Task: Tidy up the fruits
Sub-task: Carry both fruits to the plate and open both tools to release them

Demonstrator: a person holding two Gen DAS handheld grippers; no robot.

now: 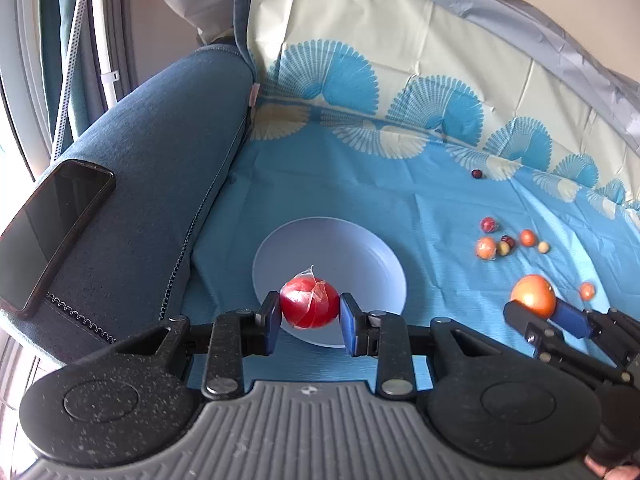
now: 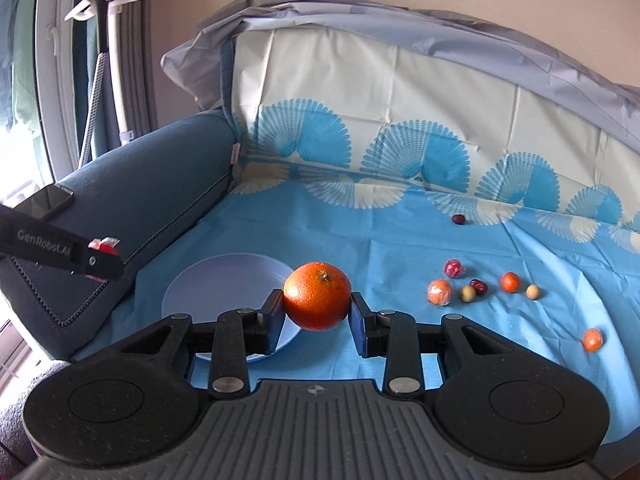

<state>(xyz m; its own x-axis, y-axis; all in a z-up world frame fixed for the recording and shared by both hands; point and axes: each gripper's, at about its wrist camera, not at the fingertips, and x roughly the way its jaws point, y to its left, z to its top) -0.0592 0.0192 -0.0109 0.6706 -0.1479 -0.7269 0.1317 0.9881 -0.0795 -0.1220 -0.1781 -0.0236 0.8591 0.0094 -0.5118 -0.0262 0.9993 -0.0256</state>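
Left gripper (image 1: 309,309) pinches a round red fruit wrapped in clear crinkled film (image 1: 309,303) between its flat blue pads, the fruit hanging over the near rim of a smooth, pale lavender plate (image 1: 360,248) that is shallow and round. Right gripper (image 2: 317,307) clamps a large orange (image 2: 317,295) with pebbled skin and a small dark stem scar on top; in its own view the plate lies at about nine o'clock of the orange, partly behind the left finger. Both tools have matte black linkages and a ribbed grey body. Under everything spreads a thin blue plastic cloth (image 2: 360,236), creased in straight fold lines and printed with fan shapes in cream and deeper blue, draped up a backrest. At about three o'clock of the orange sits a loose cluster of small fruits (image 2: 476,286): little orange ones in film, a wrapped reddish one, a dark red glossy one and two pale beige balls. One small orange fruit (image 2: 592,339) lies apart at four o'clock, and a dark berry-like one (image 2: 458,219) at one o'clock. A glossy black phone (image 1: 52,236) rests on the woven blue armrest (image 1: 160,168) at nine o'clock.
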